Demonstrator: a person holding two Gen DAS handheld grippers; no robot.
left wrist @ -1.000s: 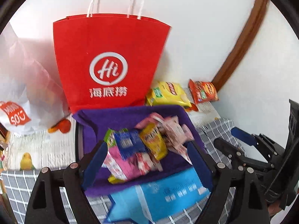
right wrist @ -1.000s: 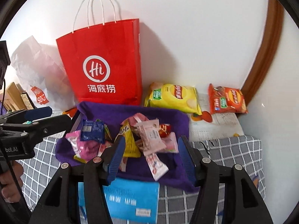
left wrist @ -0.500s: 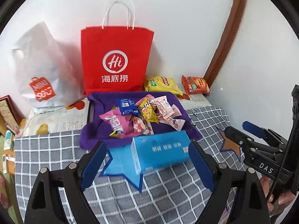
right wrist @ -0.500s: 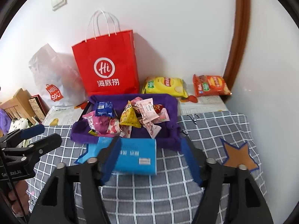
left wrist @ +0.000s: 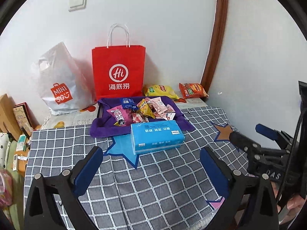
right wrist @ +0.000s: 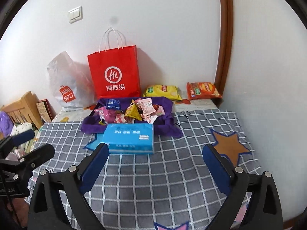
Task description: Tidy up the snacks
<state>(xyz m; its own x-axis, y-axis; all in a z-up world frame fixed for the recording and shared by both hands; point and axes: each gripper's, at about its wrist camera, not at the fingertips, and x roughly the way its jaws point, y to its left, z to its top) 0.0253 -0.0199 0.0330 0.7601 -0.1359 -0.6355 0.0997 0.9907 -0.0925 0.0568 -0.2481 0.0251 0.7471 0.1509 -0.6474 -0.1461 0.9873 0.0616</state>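
Observation:
Several small snack packets (left wrist: pixel 138 109) lie heaped in a purple cloth-lined tray (left wrist: pixel 99 128) at the far side of the checked cloth. A blue tissue pack (left wrist: pixel 156 136) lies in front of the tray. A yellow chips bag (left wrist: pixel 161 92) and an orange-red chips bag (left wrist: pixel 192 90) lie by the wall. My left gripper (left wrist: pixel 150 152) hovers well back from the tray, its jaws opening with nothing between them. My right gripper (right wrist: pixel 156 148) is beside it, its jaws also opening and empty, facing the tissue pack (right wrist: pixel 130 138) and snacks (right wrist: pixel 134 111).
A red paper bag (left wrist: pixel 118 72) and a white plastic shopping bag (left wrist: pixel 57 80) stand against the wall behind the tray. The checked cloth (right wrist: pixel 153 182) has star patches. Boxes and clutter (left wrist: pixel 17 115) sit off its left edge. A brown door frame (right wrist: pixel 224 38) runs up the right corner.
Both grippers have drawn back from just over the tray to well behind the tissue pack, and both sets of jaws stand wider. The snacks stay in the tray.

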